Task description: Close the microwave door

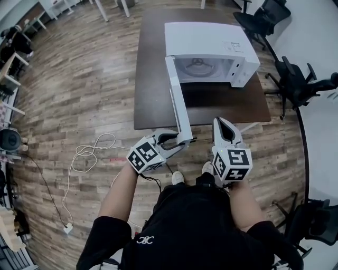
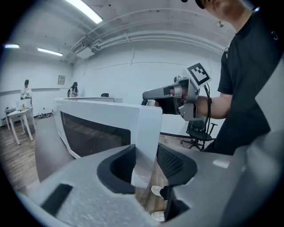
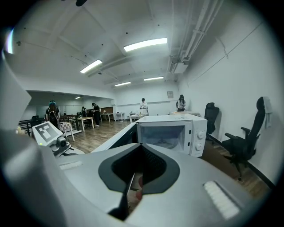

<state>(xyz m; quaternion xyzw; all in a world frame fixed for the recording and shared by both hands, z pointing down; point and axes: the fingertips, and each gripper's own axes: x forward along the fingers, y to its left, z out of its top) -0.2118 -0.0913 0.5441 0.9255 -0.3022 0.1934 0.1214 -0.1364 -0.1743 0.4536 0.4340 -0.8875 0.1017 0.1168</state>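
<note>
A white microwave (image 1: 211,45) stands on a dark brown table (image 1: 153,68). Its door (image 1: 177,95) is swung wide open, reaching out past the table's near edge. My left gripper (image 1: 182,141) has its jaws on either side of the door's free end. In the left gripper view the door's white edge (image 2: 146,133) fills the gap between the pads of the left gripper (image 2: 145,164). My right gripper (image 1: 222,122) hovers just right of the door end with its jaws together and nothing in them. From the right gripper view the open microwave (image 3: 171,133) is straight ahead of the right gripper (image 3: 141,148).
Black office chairs (image 1: 296,84) stand right of the table, one more (image 1: 261,16) behind it. A white cable (image 1: 87,158) lies on the wood floor at my left. A few people stand at far tables (image 3: 88,119).
</note>
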